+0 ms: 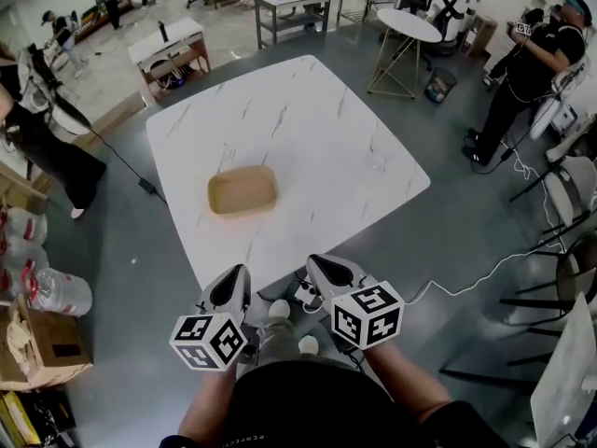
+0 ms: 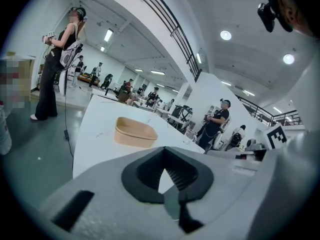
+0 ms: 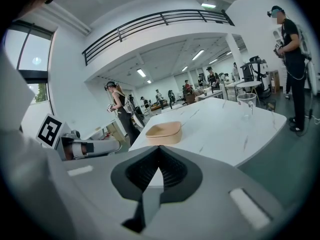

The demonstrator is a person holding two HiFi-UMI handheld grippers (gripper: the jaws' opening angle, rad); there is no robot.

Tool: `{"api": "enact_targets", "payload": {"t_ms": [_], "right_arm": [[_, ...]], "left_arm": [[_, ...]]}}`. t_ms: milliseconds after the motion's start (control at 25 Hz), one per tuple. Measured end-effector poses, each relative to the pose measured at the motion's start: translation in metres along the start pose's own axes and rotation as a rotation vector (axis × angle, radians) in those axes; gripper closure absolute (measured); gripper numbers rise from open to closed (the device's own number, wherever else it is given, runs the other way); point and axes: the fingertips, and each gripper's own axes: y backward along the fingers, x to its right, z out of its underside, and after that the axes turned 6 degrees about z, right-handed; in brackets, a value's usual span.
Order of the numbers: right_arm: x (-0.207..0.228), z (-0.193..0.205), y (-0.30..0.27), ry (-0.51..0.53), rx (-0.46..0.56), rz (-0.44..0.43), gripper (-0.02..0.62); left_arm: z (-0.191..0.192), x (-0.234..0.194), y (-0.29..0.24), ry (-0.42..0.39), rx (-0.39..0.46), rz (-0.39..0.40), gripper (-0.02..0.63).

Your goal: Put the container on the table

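A tan, shallow container (image 1: 242,191) sits on the white marble table (image 1: 308,110), towards its near left part, with nothing touching it. Both grippers hang off the table's near corner, close to my body. My left gripper (image 1: 240,272) is shut and holds nothing. My right gripper (image 1: 317,260) beside it also has its tips together and holds nothing. In the left gripper view the container (image 2: 135,132) lies ahead of the shut jaws of the left gripper (image 2: 164,149). In the right gripper view the container (image 3: 163,132) lies beyond the right gripper (image 3: 159,148).
A clear glass (image 1: 378,163) stands near the table's right edge. On the floor at the left are a cardboard box (image 1: 42,348) and plastic bottles (image 1: 58,292). A white cable (image 1: 466,286) and dark chairs (image 1: 560,292) are on the right. Several people stand around the room.
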Motion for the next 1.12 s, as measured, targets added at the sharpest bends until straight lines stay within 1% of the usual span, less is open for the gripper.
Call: {"api": "enact_targets", "payload": {"t_ms": [400,880,1120], "right_arm": [[-0.0025,0.0053,0.0104,-0.001,0.006,0.002,0.595],[-0.0085,-0.0008,0.0033,0.006,0.010,-0.004,0.595],[-0.0077,-0.0017,0.0077,-0.013,0.022,0.004,0.595]], "left_arm": [[0.0097,0.0088,0.0046,-0.001,-0.004,0.012,0.611],[0.0015,0.0040,0.0056,0.012,0.021,0.010,0.611],[0.0015,0.0088,0.0000,0.001,0.002,0.025,0.611]]}}
